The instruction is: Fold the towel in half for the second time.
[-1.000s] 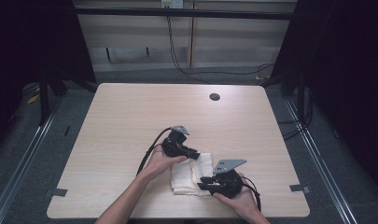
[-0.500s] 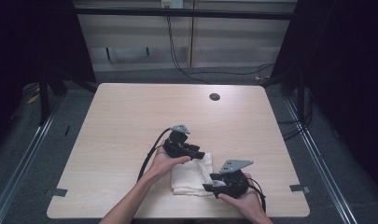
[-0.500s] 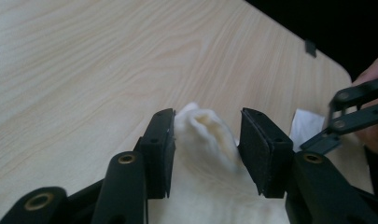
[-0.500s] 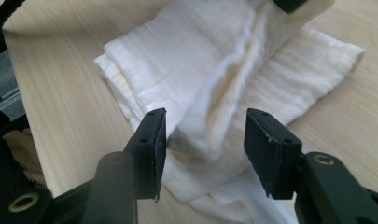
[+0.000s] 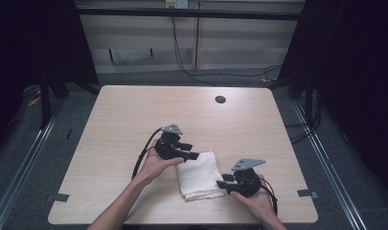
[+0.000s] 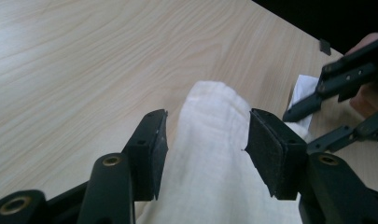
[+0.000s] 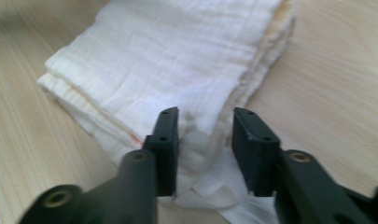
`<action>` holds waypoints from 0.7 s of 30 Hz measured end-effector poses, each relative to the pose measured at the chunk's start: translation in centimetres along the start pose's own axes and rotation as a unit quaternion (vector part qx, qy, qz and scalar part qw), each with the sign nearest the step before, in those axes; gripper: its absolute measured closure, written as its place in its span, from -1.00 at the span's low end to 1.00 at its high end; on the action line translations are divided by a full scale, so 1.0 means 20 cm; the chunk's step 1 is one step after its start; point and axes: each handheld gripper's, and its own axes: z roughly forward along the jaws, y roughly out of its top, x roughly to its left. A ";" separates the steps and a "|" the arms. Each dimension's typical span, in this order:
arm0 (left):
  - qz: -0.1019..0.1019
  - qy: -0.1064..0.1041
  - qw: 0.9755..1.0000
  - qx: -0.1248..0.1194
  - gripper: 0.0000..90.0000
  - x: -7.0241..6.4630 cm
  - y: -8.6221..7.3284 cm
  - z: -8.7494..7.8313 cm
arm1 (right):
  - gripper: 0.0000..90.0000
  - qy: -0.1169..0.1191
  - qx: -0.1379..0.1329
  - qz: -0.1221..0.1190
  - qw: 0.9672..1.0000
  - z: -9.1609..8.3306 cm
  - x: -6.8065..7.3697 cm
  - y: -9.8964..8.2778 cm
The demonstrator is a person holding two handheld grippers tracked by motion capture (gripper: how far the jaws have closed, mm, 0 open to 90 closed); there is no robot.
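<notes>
A folded white cloth [image 5: 199, 175] lies near the front of the wooden table [image 5: 134, 120]. My left gripper [image 5: 194, 155] is at the cloth's far left corner. In the left gripper view its jaws [image 6: 207, 116] have just been opening and stand apart astride a raised fold of the cloth [image 6: 210, 158], with a gap at the left pad. My right gripper [image 5: 220, 184] is at the cloth's right front corner, also seen as the right gripper [image 6: 299, 131] beyond the fold. Its jaws [image 7: 205, 114] have just been closing and straddle the layered corner of the cloth [image 7: 177, 56], with space still between the pads.
A dark round hole [image 5: 220, 99] sits near the table's far edge. Grey tape marks lie at the front left corner [image 5: 61, 197] and front right corner [image 5: 304, 193]. Cables run along the floor behind the table. Bare tabletop stretches to the left and beyond the cloth.
The left gripper slid left and away to the cloth's far corner, and its jaws opened. The right gripper shifted right to the cloth's front corner.
</notes>
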 end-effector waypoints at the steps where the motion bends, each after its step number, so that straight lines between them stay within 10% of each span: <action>1: 0.000 0.002 1.000 0.002 0.04 0.01 -0.01 -0.01 | 0.30 -0.001 -0.002 0.006 1.000 -0.01 -0.01 0.00; 21: 0.038 0.047 0.998 0.008 -0.13 -0.09 -0.14 -0.32 | -0.03 -0.021 -0.093 0.012 0.995 -0.25 -0.09 0.07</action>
